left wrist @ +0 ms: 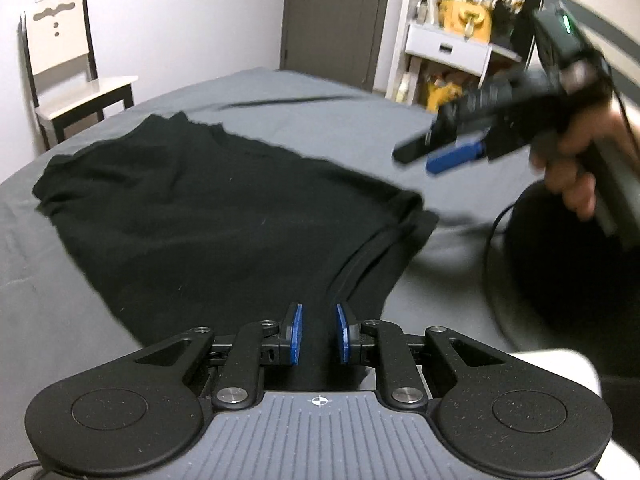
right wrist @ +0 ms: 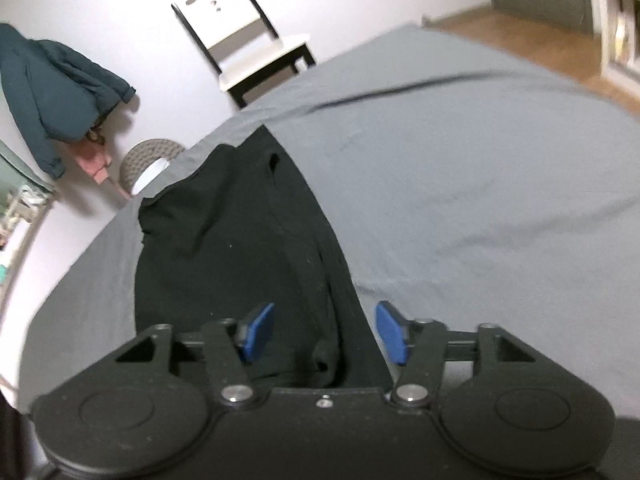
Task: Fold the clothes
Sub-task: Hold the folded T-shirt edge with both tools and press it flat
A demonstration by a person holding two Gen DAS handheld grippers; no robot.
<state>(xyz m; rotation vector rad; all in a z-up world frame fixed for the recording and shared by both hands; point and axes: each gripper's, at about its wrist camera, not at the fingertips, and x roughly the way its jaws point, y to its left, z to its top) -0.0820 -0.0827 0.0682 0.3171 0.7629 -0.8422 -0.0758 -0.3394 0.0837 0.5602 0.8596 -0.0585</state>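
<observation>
One bed (left wrist: 100, 280) with a grey sheet fills both views, its far and side edges cut off. One black t-shirt (left wrist: 208, 216) lies on it, partly folded, near edge running under both cameras so the hem is hidden. One white chair with dark legs (left wrist: 76, 80) stands against the wall beyond the bed; one shelf unit (left wrist: 448, 44) holds yellow clutter too blurred to identify. In the right wrist view, one dark teal jacket (right wrist: 52, 92) hangs on the wall. Left gripper (left wrist: 319, 334): low over the shirt's near edge, blue fingers (left wrist: 295, 334) slightly apart, gripping nothing. Right gripper (right wrist: 325, 334): fingers wide apart above the shirt's right side, empty; from the left wrist view it's motion-blurred, raised, pointing left, with a hand (left wrist: 576, 168) wrapped round its handle.
</observation>
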